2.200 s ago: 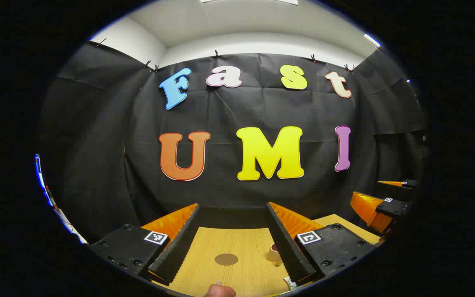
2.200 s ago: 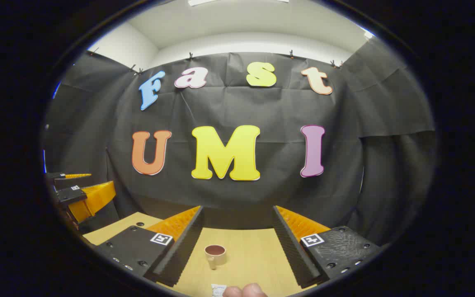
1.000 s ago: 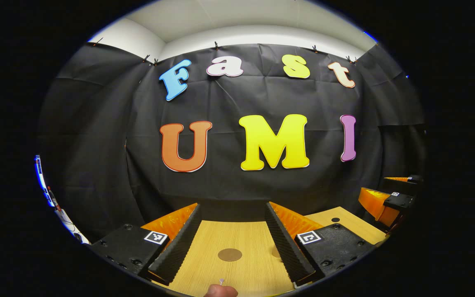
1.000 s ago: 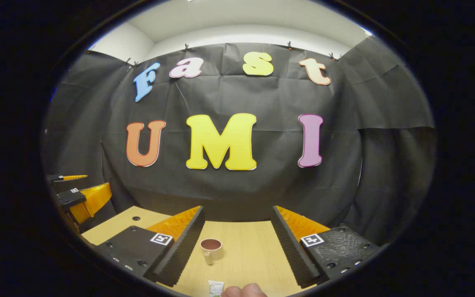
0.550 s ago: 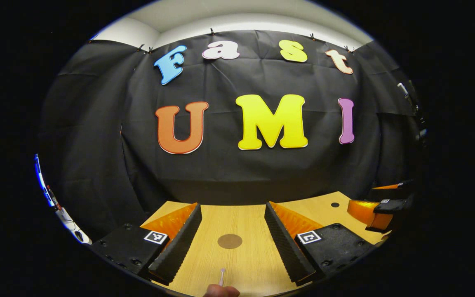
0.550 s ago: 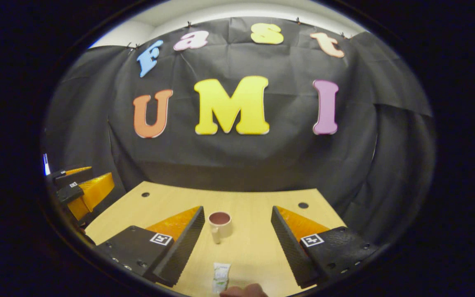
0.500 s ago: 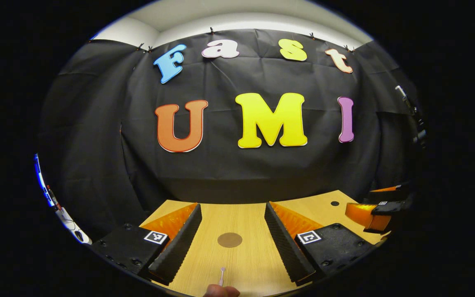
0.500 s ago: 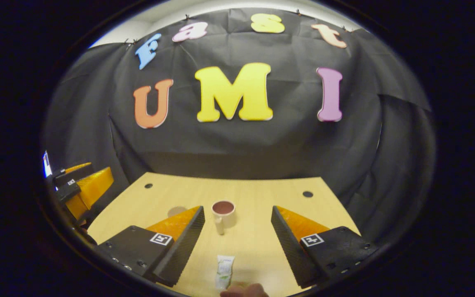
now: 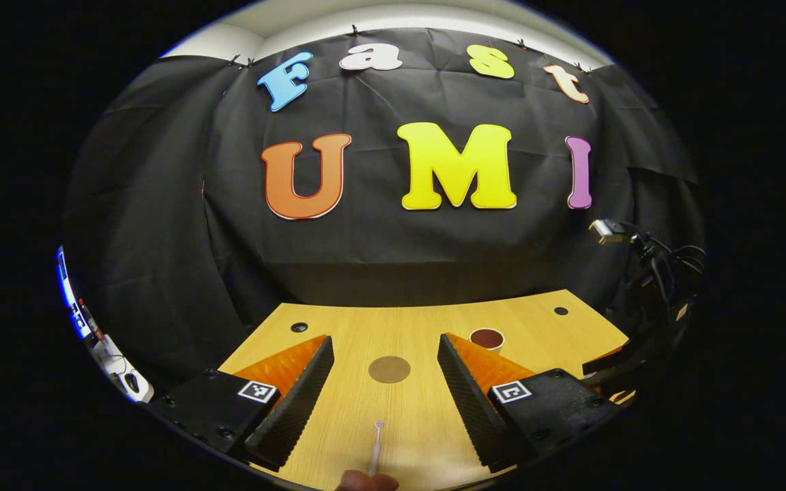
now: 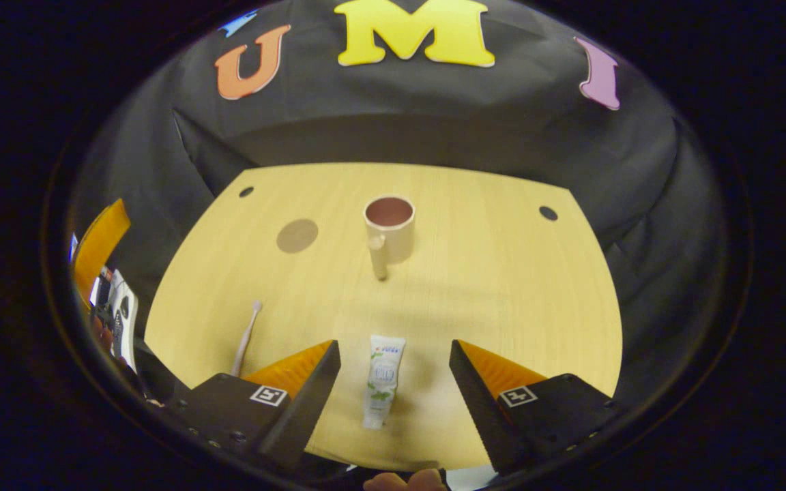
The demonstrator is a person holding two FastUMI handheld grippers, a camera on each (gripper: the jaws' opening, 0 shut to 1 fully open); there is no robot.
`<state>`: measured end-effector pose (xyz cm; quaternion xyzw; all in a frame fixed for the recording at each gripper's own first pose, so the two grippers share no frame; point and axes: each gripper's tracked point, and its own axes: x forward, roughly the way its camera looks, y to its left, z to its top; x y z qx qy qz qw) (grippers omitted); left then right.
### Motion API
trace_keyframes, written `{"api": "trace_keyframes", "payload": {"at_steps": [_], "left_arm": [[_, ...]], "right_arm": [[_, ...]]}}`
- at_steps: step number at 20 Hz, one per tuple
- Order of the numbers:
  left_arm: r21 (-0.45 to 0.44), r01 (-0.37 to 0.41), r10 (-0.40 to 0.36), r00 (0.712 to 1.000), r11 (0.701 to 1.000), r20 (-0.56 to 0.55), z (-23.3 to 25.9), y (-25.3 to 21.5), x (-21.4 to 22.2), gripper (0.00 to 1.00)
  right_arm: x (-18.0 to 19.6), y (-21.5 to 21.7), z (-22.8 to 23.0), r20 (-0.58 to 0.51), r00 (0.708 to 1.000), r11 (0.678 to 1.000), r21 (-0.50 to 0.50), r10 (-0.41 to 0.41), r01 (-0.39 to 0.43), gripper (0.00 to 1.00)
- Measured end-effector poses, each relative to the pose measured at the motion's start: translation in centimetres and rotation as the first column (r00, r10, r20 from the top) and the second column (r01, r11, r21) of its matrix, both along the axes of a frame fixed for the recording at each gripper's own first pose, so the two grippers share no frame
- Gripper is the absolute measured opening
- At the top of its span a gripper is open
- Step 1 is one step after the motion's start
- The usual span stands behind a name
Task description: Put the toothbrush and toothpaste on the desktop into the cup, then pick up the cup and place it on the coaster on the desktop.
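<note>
Right gripper view looks steeply down on the wooden desk [image 10: 502, 286]. The right gripper [image 10: 393, 375] hangs over its near edge with its jaws spread wide and nothing between them but air. The toothpaste [image 10: 383, 382] lies flat on the desk in that gap, touching neither finger, its cap end toward the camera. Farther off stands the cup [image 10: 389, 228], upright, handle turned toward the gripper. The round brown coaster [image 10: 297, 235] lies to the cup's left, apart from it. The toothbrush [image 10: 245, 336] lies at the left, near the desk's front edge.

In the left gripper view, the left gripper [image 9: 385, 382] is also wide open and holds nothing. The toothbrush [image 9: 375, 447] lies between its fingers, head pointing away, and the coaster [image 9: 389, 369] sits beyond it. The cup [image 9: 487, 337] peeks out behind the right-hand finger.
</note>
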<state>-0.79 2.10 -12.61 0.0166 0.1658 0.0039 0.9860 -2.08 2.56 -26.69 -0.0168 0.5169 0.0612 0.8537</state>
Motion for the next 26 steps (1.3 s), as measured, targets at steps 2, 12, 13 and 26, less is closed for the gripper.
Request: {"api": "trace_keyframes", "payload": {"at_steps": [2,12,13,26], "left_arm": [[0.002,-0.003,0.003,1.0,1.0,-0.023,-1.0,0.4,-0.4,0.98],[0.002,-0.023,0.023,0.992,1.0,-0.121,-4.2,2.1,-1.0,0.99],[0.003,-0.023,0.023,0.992,1.0,-0.128,-4.4,2.2,-1.0,0.98],[0.007,-0.059,0.06,0.979,0.998,-0.195,-6.3,3.4,-1.0,1.0]], "right_arm": [[-0.8,0.5,-2.4,-0.1,0.995,1.0,0.013,-0.018,0.019,0.96],[-1.5,0.9,-9.2,-0.365,0.929,0.998,-0.04,-0.058,0.047,0.97],[-1.7,0.9,-9.9,-0.394,0.916,0.997,-0.038,-0.072,0.062,0.97],[-1.4,1.3,-13.8,-0.526,0.843,0.993,-0.058,-0.118,0.102,0.89]]}}
